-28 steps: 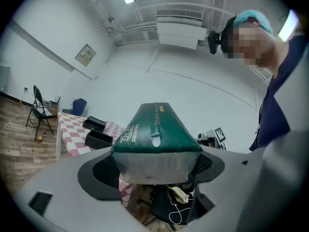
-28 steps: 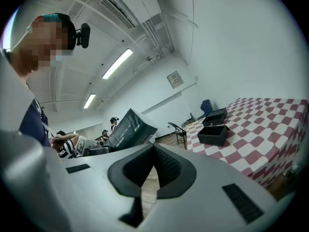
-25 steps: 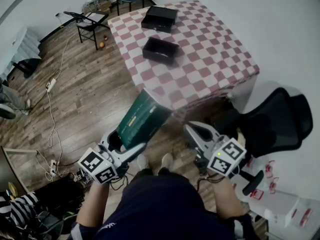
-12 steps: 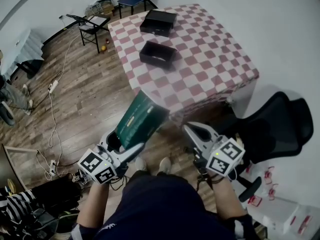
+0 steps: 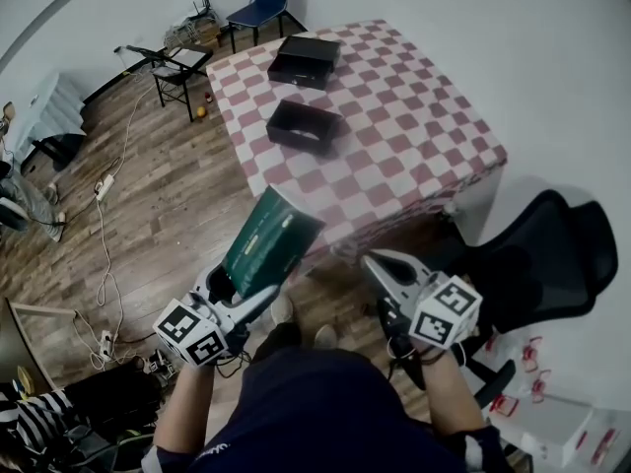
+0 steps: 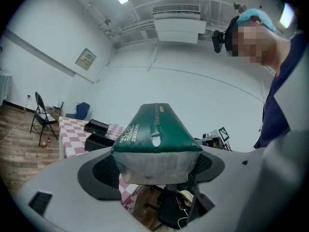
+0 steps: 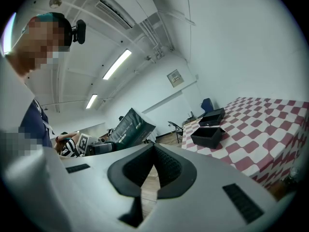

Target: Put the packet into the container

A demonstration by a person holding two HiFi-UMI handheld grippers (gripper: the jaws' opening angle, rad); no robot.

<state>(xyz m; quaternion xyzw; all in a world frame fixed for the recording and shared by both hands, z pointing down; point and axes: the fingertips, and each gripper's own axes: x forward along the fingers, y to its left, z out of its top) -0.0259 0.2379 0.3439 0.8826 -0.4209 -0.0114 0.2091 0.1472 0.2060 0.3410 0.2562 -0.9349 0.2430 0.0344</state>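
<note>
In the head view, the lower end of the packet (image 5: 264, 246) is hidden between the jaws of the left gripper (image 5: 240, 292). In the left gripper view, the table (image 6: 72, 132) is largely covered by the packet and the gripper body. The inside of the near container (image 5: 304, 126) is too dark to be made out. The wall sign (image 6: 85, 58) is too small to be read. The person's forearms (image 5: 187, 407) are cut off by the head view's lower edge.

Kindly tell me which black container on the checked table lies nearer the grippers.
The black container at mid-table; the other black container sits beyond it, farther away.
</note>
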